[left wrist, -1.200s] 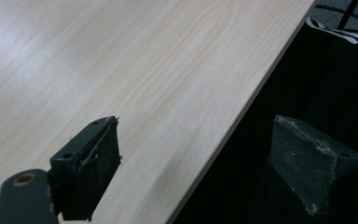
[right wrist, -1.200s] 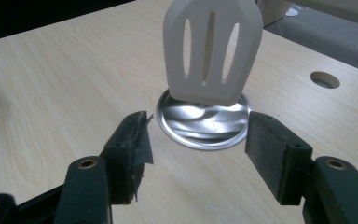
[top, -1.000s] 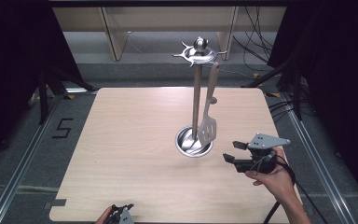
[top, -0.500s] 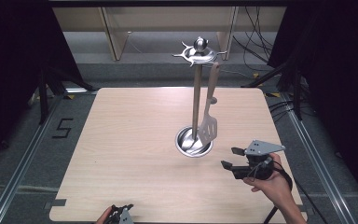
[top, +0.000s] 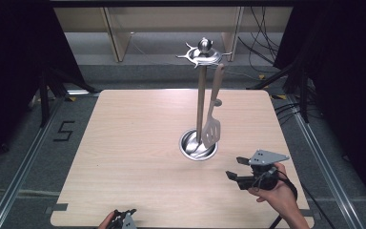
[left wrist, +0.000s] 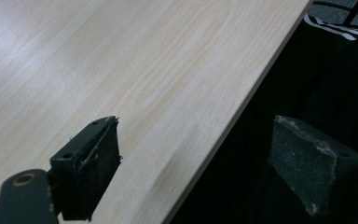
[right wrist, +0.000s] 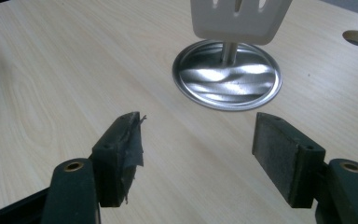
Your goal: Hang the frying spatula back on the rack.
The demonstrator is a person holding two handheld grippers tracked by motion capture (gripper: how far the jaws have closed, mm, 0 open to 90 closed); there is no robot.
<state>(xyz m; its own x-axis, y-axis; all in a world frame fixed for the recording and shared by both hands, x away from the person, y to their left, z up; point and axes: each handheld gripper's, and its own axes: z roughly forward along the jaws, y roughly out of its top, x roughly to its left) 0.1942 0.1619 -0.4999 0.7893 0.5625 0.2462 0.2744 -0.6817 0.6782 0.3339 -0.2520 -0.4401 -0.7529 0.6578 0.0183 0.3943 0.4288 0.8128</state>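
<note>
— How are the right gripper jaws?
— Wide apart, empty, over the counter.
— Ahead of them?
— A steel stand, a spatula hanging above its round base.
— The left gripper?
— Jaws wide too, straddling the counter's edge.

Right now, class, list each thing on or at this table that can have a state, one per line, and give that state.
Slotted metal spatula: hanging from the top of the stand, blade just above the base.
Tall metal utensil stand with round dish base: upright on the table.
Right gripper: open, empty, jaws pointing toward the stand's base.
Left gripper: open, empty, at the table's near edge.
Light wooden table: bare apart from the stand.
</note>
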